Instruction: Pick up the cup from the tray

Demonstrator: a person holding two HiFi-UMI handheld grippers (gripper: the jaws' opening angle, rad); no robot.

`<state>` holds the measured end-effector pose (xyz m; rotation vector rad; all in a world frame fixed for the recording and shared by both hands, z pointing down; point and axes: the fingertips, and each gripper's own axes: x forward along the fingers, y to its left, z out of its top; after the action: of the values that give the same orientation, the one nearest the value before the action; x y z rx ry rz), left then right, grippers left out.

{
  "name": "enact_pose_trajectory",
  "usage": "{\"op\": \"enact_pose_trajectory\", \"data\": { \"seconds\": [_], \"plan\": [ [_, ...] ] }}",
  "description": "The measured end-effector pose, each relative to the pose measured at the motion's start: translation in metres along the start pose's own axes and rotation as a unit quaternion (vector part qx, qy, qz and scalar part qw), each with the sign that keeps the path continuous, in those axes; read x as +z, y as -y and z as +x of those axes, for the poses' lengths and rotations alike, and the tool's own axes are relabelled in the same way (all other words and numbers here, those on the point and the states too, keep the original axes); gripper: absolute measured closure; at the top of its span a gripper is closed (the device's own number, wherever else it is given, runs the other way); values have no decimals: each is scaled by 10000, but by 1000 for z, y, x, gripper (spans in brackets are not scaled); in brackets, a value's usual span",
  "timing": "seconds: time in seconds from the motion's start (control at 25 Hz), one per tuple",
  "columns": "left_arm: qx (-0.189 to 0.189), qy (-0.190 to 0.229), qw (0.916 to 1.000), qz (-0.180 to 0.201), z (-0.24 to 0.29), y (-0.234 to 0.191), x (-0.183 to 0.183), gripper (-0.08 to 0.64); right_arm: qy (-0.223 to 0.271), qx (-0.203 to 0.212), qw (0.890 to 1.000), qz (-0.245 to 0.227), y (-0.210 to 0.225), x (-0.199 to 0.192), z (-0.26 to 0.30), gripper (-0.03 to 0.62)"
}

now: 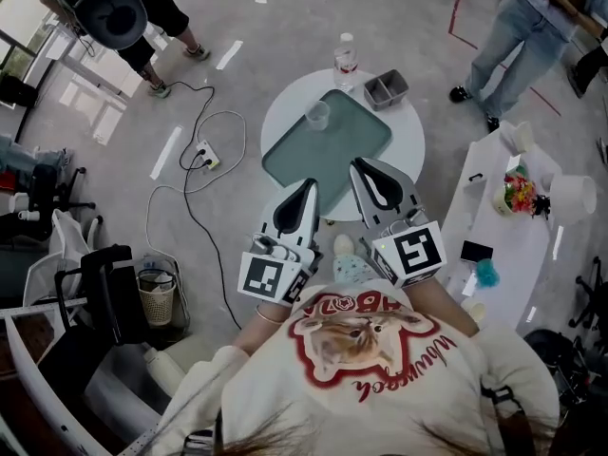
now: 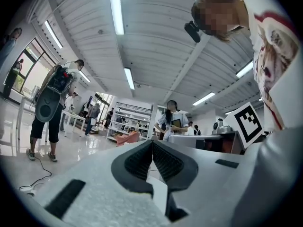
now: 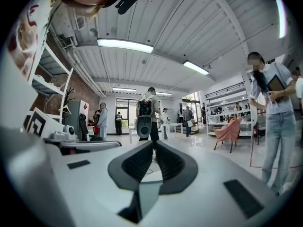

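Over on the left, the left gripper (image 1: 309, 186) hung at the near edge of the tray (image 1: 361, 150), its jaws pressed together at the tips with nothing between them. Ahead of it and a touch to its right, the cup (image 1: 317, 114) stood upright in the tray's far corner, well apart from both sets of jaws. It looked like a clear, thin-walled plastic cup, apparently empty, so probably very light, a bit slippery and easy to crush or tip. The safest hold would likely be across the wall about halfway up, squeezed gently, or one jaw inside the rim and one outside.

Moving right, the right gripper (image 1: 361, 166) was also closed tight and empty, with the cup ahead and off to its left. Beyond its tips, on the white table (image 1: 413, 136), sat a water bottle (image 1: 346, 59) and a small grey bin (image 1: 386, 89). Either gripper would have to open before reaching in.
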<state>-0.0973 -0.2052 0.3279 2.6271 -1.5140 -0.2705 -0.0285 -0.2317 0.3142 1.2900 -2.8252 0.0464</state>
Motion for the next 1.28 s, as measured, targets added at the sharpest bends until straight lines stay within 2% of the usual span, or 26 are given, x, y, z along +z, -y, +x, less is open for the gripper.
{"op": "enact_pose_trajectory", "data": {
  "seconds": [0.16,0.4,0.64,1.28],
  "plan": [
    [43,-31,10000,-51,33,-8,-5,546,-61,71,10000,13,30,-3,21,552],
    [126,-117,9998,-21,53,-17,-11,546,-62,247,9997,50,48,-4,46,552],
    [202,-230,9995,-45,60,-35,-12,546,-93,269,9994,173,50,-8,62,552],
    [-64,-443,9987,-241,66,-74,-22,545,-231,91,9993,296,38,-25,97,551]
  ]
}}
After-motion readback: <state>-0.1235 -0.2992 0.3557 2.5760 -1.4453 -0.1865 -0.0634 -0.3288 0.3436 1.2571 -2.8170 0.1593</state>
